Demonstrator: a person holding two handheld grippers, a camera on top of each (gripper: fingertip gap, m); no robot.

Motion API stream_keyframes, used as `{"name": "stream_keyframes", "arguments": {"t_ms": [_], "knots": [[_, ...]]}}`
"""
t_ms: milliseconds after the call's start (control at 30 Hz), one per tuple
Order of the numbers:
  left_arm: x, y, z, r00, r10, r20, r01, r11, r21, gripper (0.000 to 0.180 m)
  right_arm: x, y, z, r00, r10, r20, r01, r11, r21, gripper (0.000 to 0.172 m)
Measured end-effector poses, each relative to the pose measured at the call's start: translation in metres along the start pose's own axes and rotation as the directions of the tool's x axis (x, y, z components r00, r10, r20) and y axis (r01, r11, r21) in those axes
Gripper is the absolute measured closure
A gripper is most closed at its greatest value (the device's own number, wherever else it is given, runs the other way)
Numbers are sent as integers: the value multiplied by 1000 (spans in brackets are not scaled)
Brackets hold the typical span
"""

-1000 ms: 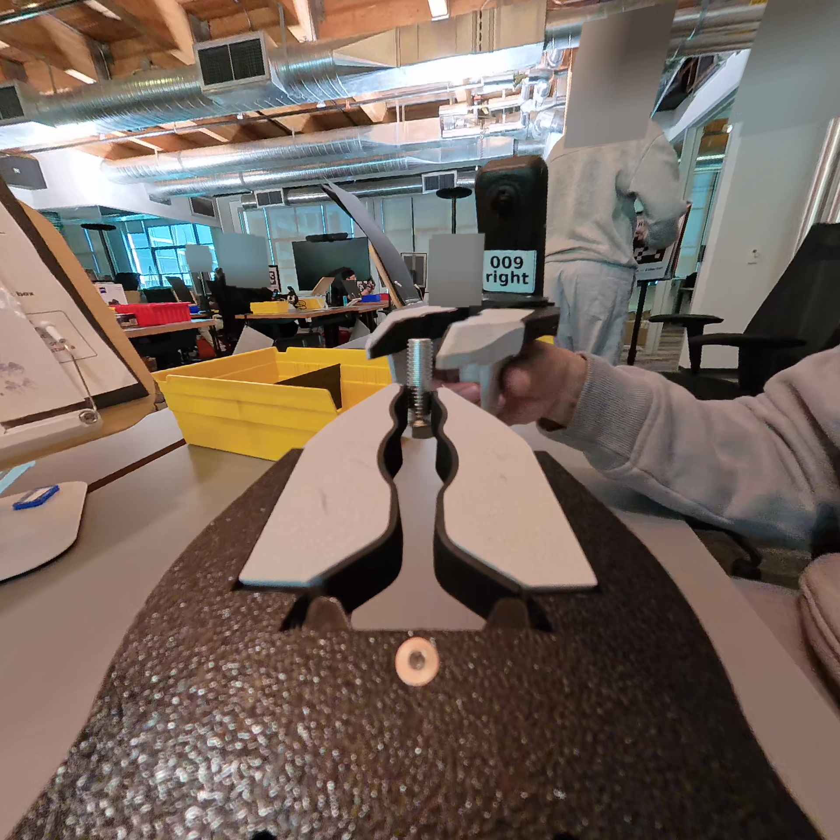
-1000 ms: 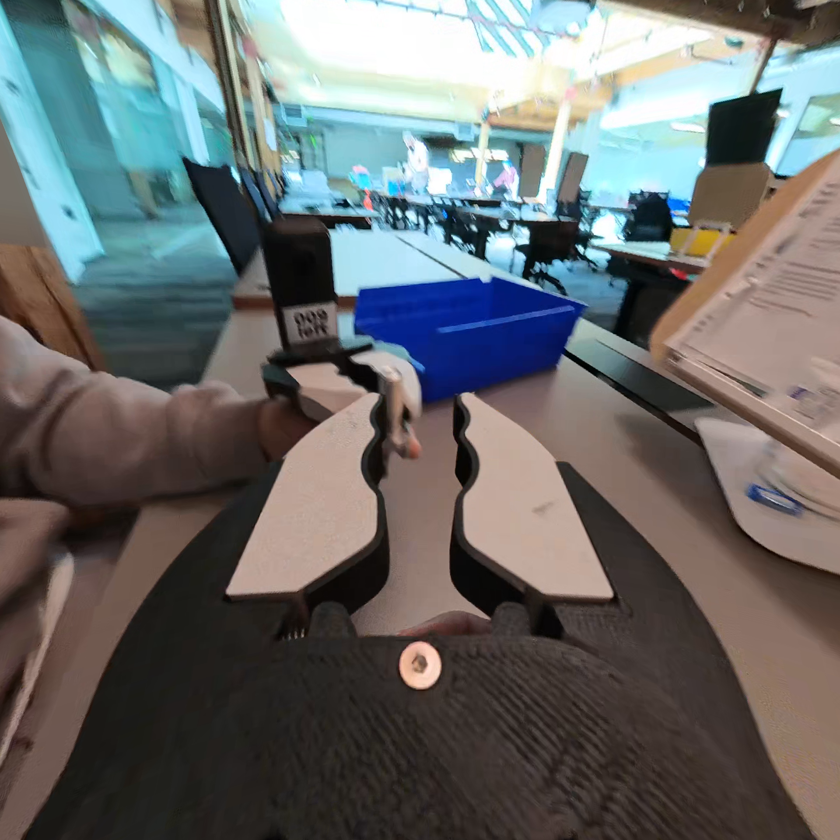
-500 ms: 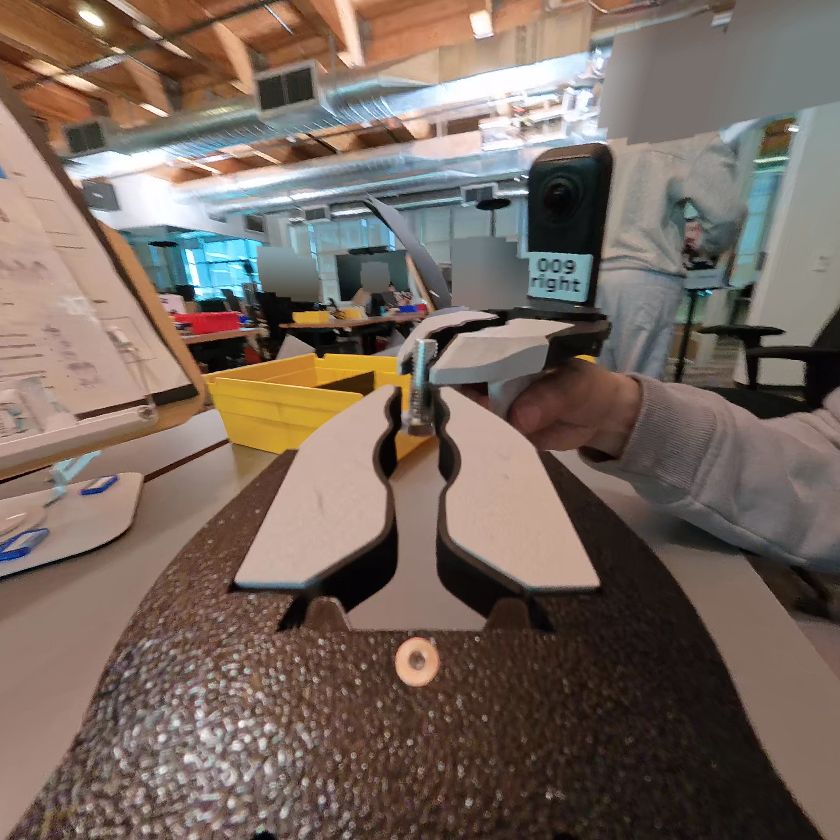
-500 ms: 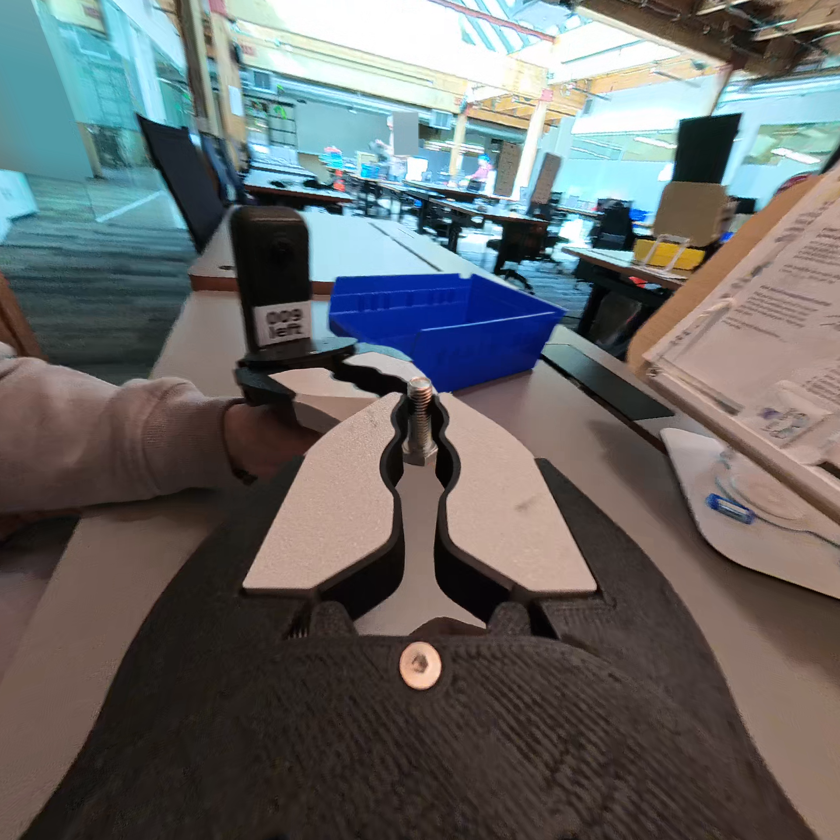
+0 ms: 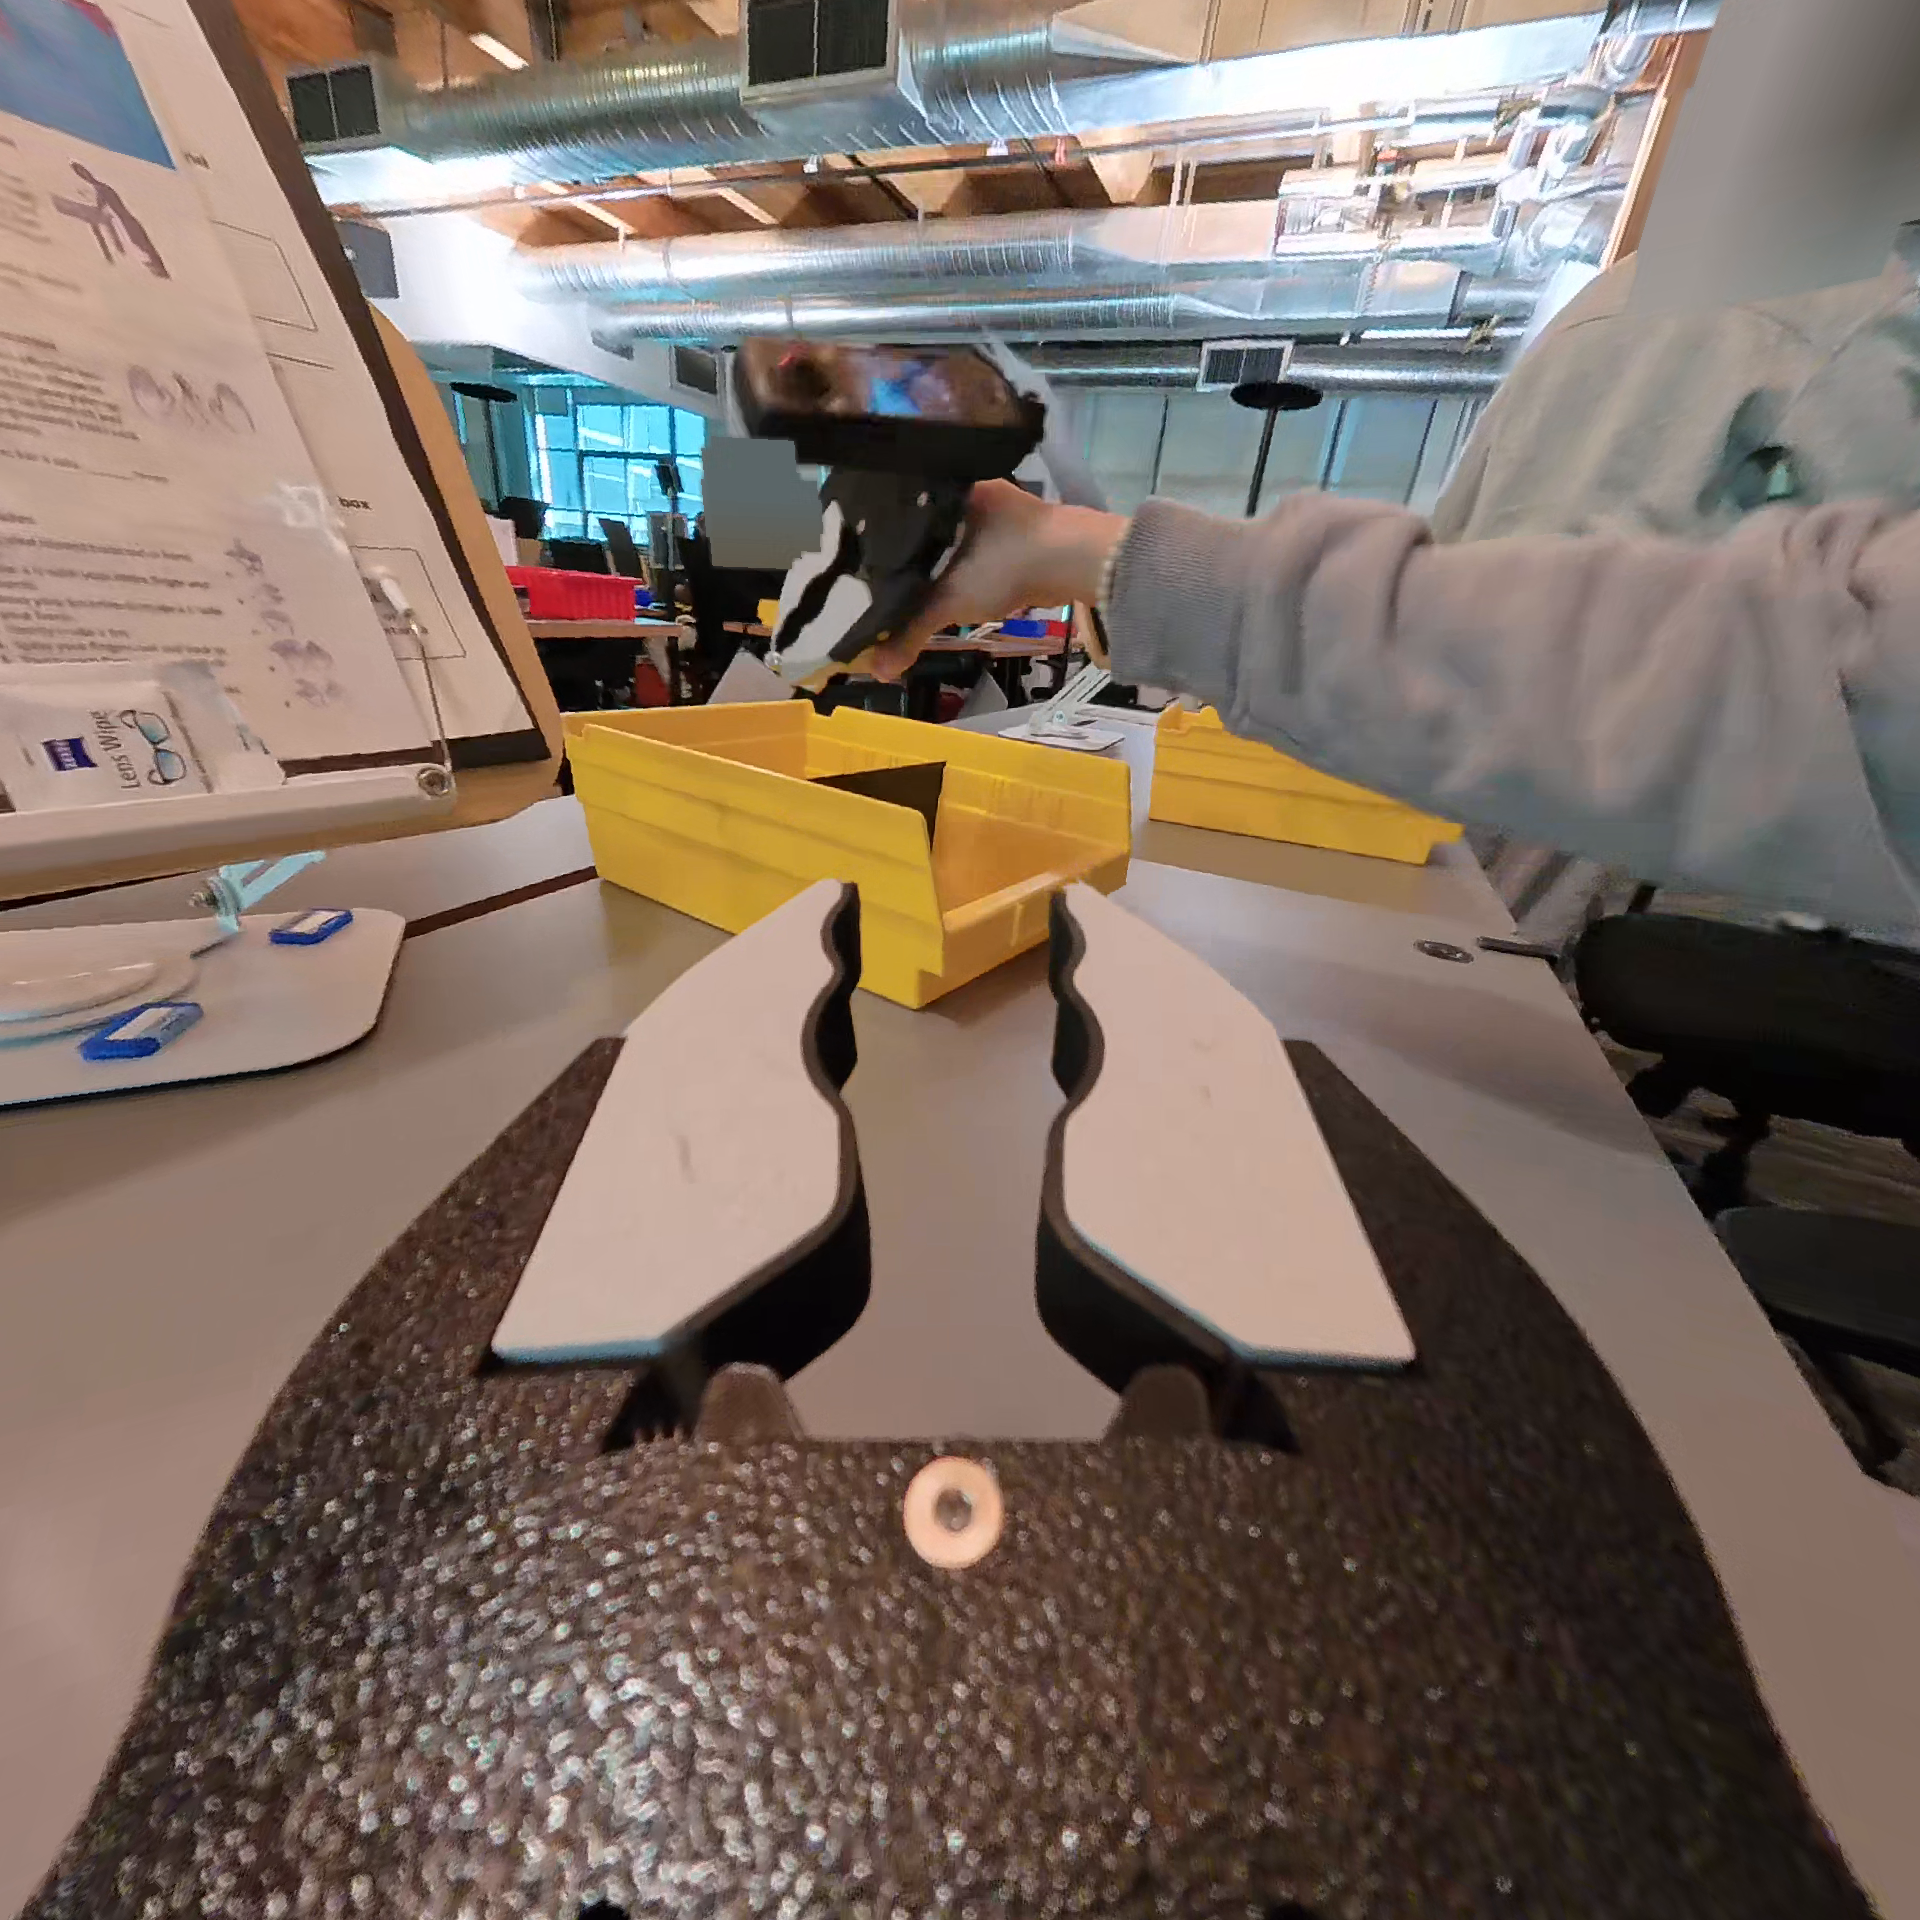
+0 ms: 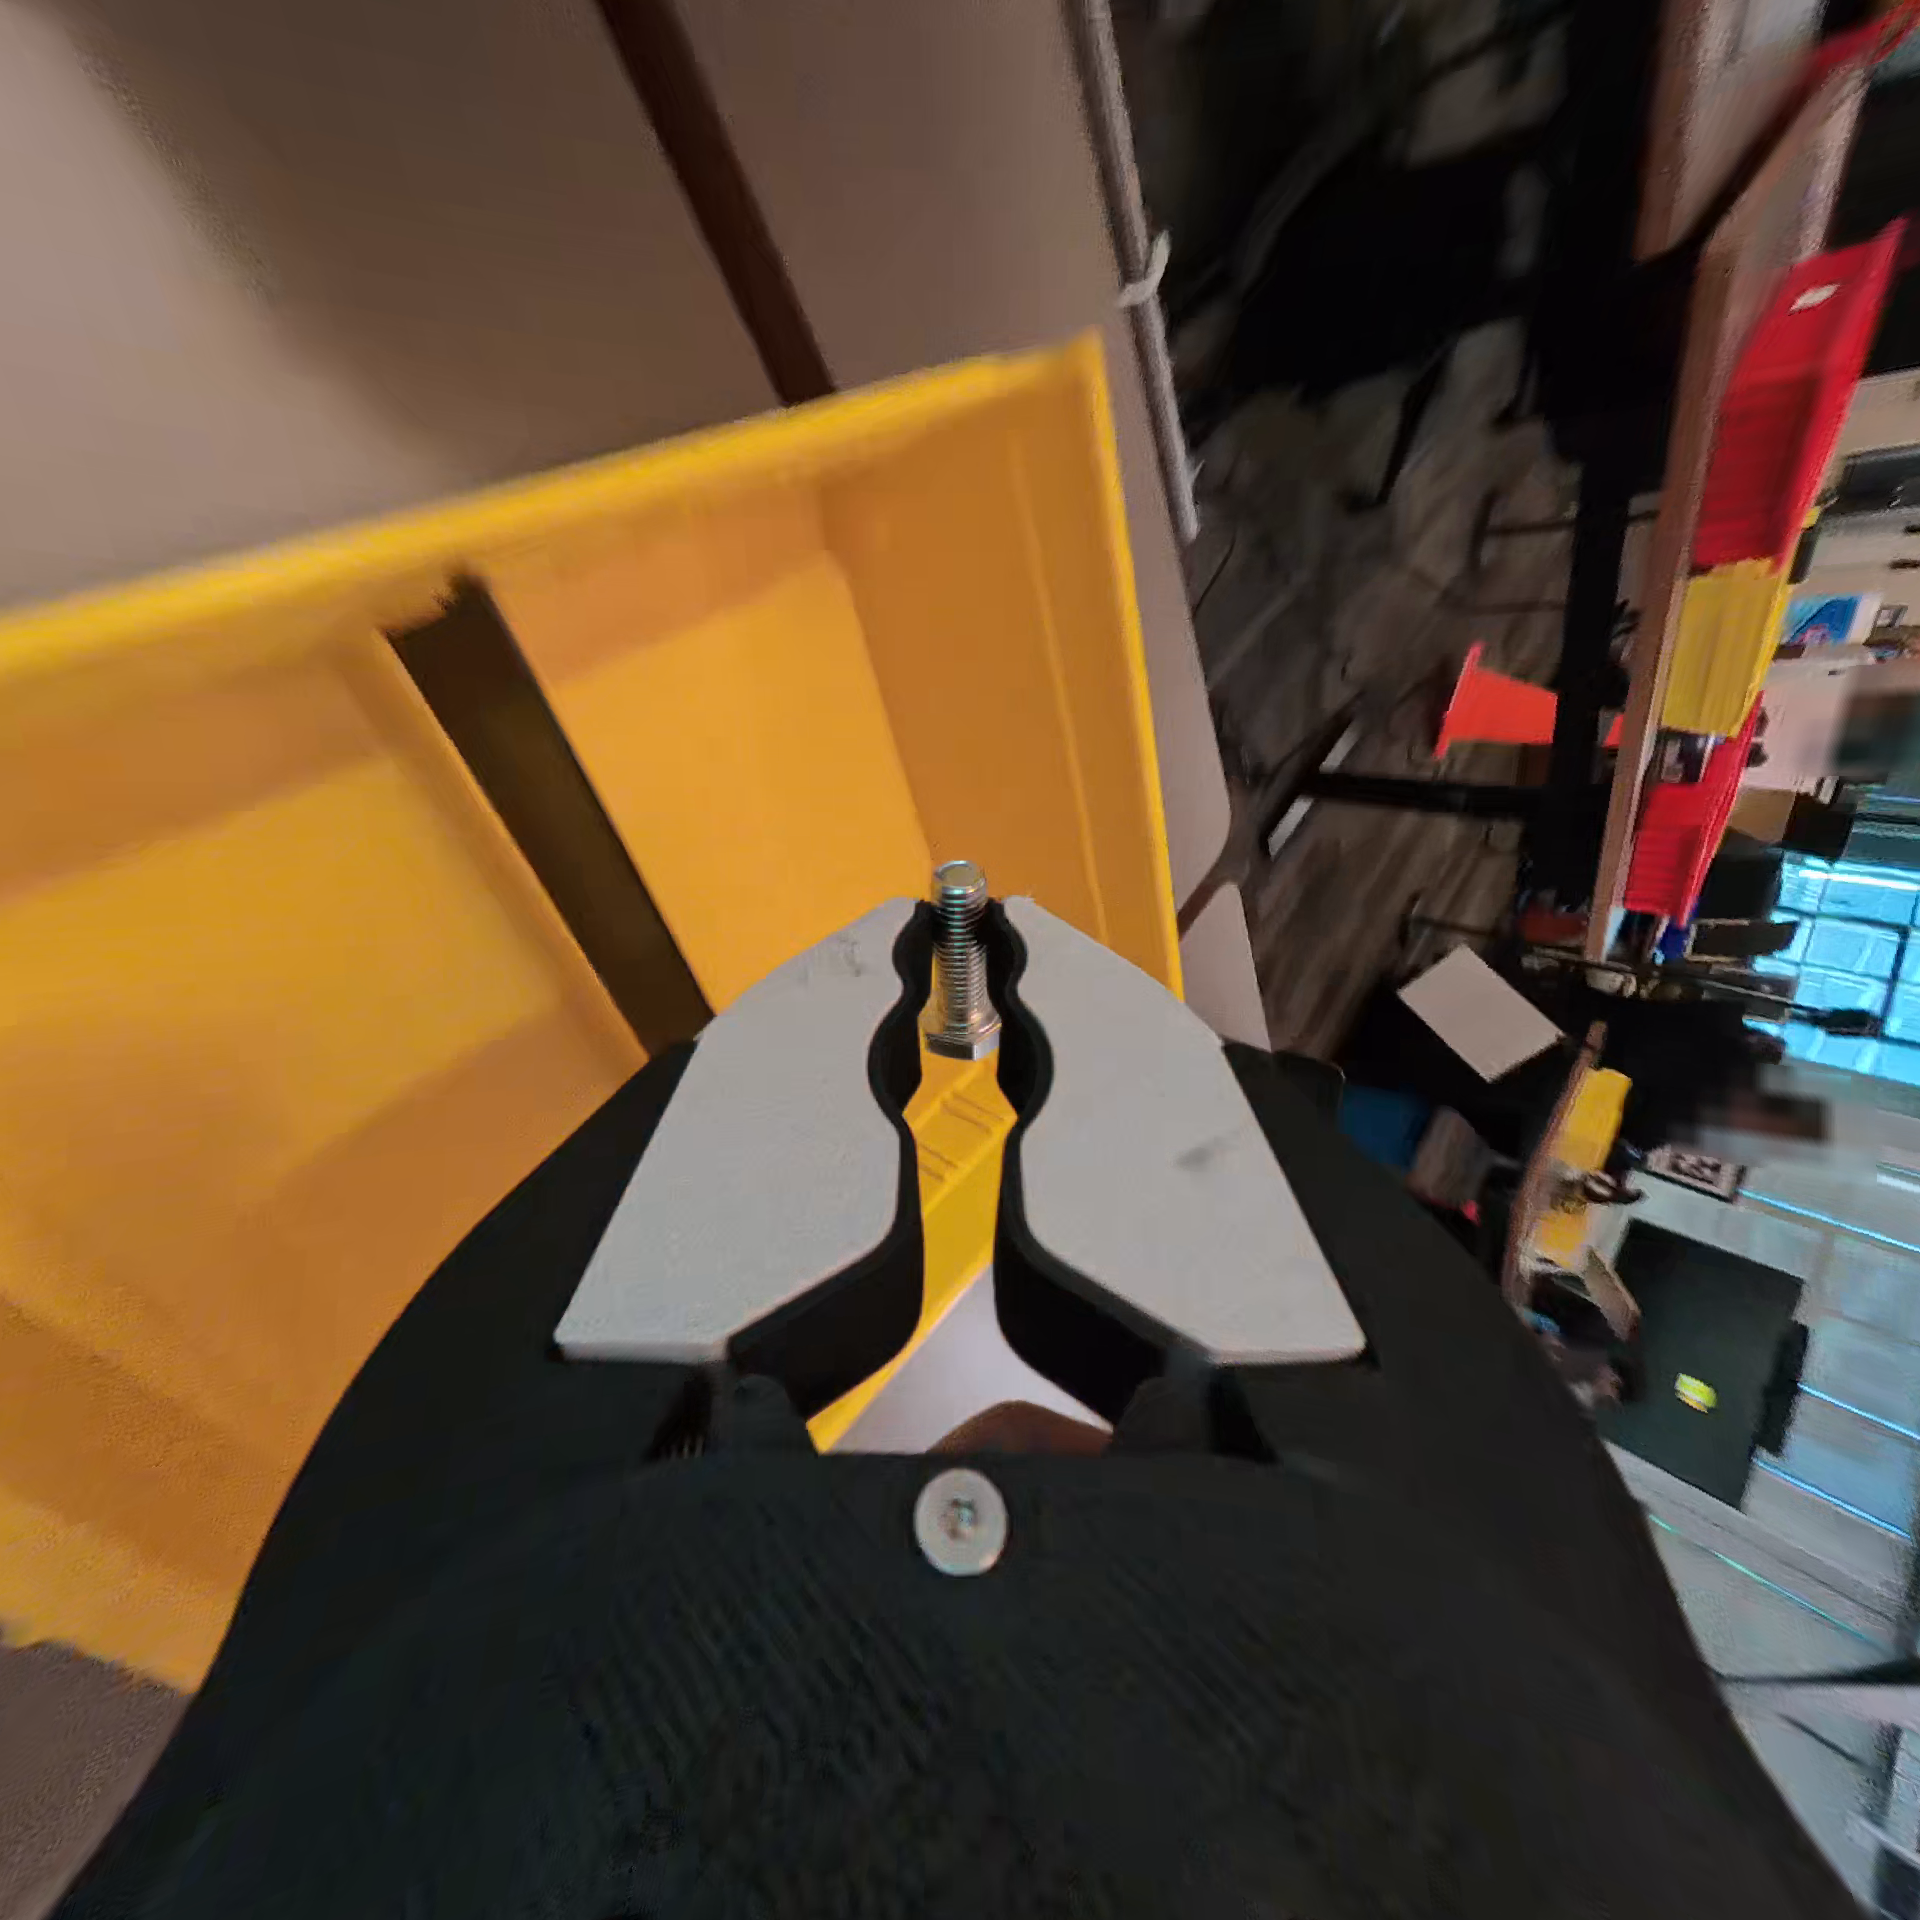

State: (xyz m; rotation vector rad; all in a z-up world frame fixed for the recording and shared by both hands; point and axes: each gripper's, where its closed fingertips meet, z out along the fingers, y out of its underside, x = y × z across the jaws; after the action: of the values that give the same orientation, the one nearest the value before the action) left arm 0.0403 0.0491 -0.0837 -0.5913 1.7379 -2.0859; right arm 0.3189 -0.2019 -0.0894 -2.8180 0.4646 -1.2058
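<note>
My right gripper (image 6: 960, 914) is shut on a silver hex bolt (image 6: 958, 966), its threaded shank pointing out past the fingertips, and it is tilted down over the inside of a yellow bin (image 6: 727, 727). The left wrist view shows this gripper (image 5: 805, 649) held by a hand above the same yellow bin (image 5: 748, 831). My left gripper (image 5: 951, 914) is open and empty, low over the grey table (image 5: 1299, 987) just in front of the bin.
A black divider (image 6: 540, 790) crosses the bin. A second yellow bin (image 5: 1278, 800) stands at the right. A document stand (image 5: 208, 468) on a white base (image 5: 208, 997) is at the left. A person's grey sleeve (image 5: 1507, 675) spans the right. The table edge and chairs are at the right. Left tips to right tips: about 40 cm.
The bolt passed from my left gripper to my right one. My left gripper opened and drew back. My right gripper closed on the bolt, swung over the yellow bin and tipped downward.
</note>
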Motion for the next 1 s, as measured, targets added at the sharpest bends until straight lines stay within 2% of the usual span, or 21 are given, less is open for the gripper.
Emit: {"name": "stream_keyframes", "arguments": {"t_ms": [33, 133, 333, 400, 467, 533, 600, 667, 733, 800, 867, 933, 1000], "knots": [[-2, 1, -1, 1000, 17, 11, -17, 1000, -7, 147, 1, 7, 12, 999, -32, 6, 32, 998, -51, 162], [-2, 0, -2, 999, 32, 14, -32, 999, -8, 147, -5, 14, 34, 994, -99, 42, 104, 986, -128, 162], [-2, 1, -2, 1000, 9, 13, -9, 1000, -11, 146, -26, 22, 62, 989, -112, 96, 125, 981, -150, 161], [-3, 1, -2, 1000, 14, 21, -14, 1000, -12, 145, -18, 27, 63, 993, -113, 31, 117, 978, -173, 143], [-5, 0, -3, 999, 15, 31, -15, 1000, -13, 145, -10, 28, 56, 998, -59, -8, 56, 985, -162, 132], [-10, -1, -5, 999, 5, 54, -4, 1000, -8, 145, -4, 20, 43, 997, 67, -29, -69, 995, -75, 118], [-16, -4, -9, 997, -13, 81, 13, 1000, -2, 145, 2, 9, 19, 970, 240, -45, -238, 970, 44, 107], [-24, -13, -17, 991, -29, 127, 30, 999, -10, 144, -7, -11, -14, 903, 429, 30, -425, 881, 207, 100], [-37, -33, -32, 976, -64, 207, 73, 997, -34, 141, -32, -44, -57, 825, 523, 215, -563, 721, 405, 93], [-56, -58, -59, 935, -130, 332, 155, 987, -51, 136, -65, -74, -103, 760, 509, 404, -646, 522, 557, 86], [-83, -76, -100, 856, -184, 483, 230, 973, -37, 139, -100, -91, -135, 734, 449, 509, -673, 386, 630, 86], [-116, -82, -144, 756, -196, 624, 281, 959, -39, 144, -124, -97, -146, 749, 450, 485, -645, 329, 690, 90], [-153, -74, -181, 662, -188, 725, 351, 933, -78, 143, -137, -97, -145, 800, 485, 353, -545, 340, 767, 87]]}}
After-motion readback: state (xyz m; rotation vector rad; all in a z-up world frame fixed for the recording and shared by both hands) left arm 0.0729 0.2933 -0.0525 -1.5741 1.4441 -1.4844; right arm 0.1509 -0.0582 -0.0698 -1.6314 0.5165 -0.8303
